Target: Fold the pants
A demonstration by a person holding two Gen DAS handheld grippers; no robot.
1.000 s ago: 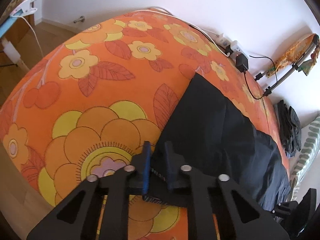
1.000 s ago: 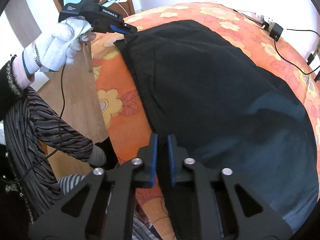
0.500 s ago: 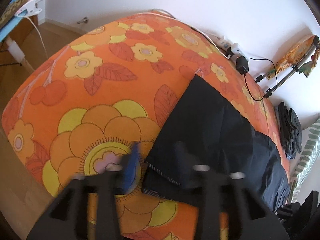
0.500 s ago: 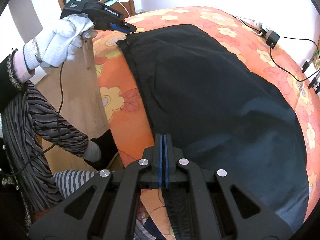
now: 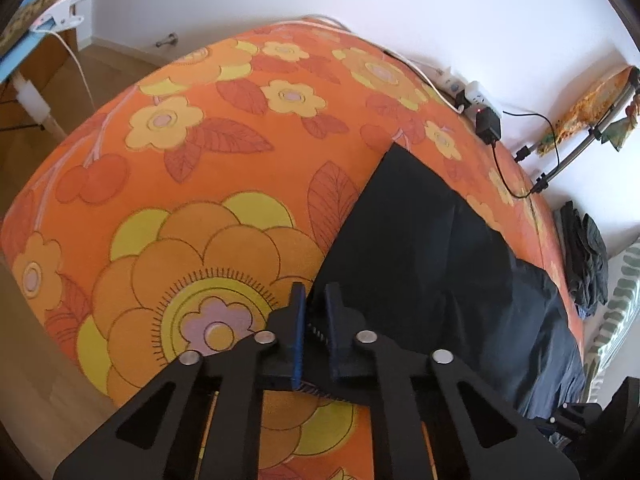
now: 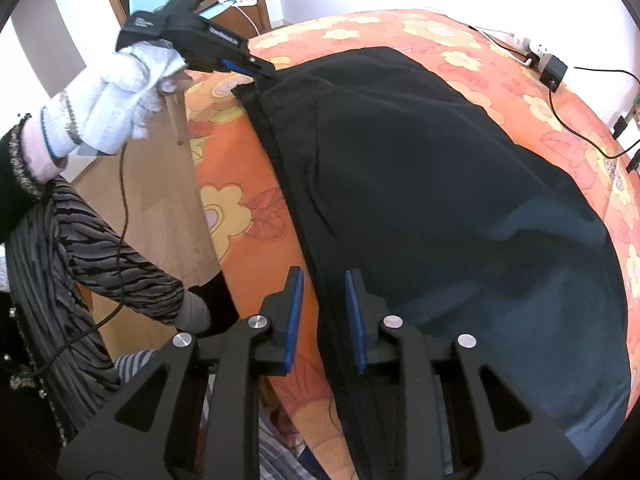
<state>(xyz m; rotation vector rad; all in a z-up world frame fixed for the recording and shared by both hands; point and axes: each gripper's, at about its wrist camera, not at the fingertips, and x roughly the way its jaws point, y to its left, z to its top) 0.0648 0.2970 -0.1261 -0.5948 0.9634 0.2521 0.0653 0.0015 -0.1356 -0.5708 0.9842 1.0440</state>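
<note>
On my left wrist view, the left gripper [image 5: 315,300] pinches a stitched corner of the black pants [image 5: 420,264], which lie flat on the orange flowered bedspread [image 5: 200,160]. On my right wrist view, the right gripper [image 6: 323,300] stands parted, straddling the pants' [image 6: 440,200] near seam edge; the cloth looks smooth, faintly creased.

1. The left tool [image 5: 315,300] has its blue-padded fingers [image 5: 298,332] drawn close, leaving a narrow gap, with dark cloth pinched between them.
2. A white-gloved left hand [image 6: 124,92] grips that tool's handle.
3. The right tool [image 6: 322,312] holds its fingers [image 6: 294,320] spread wide.
</note>
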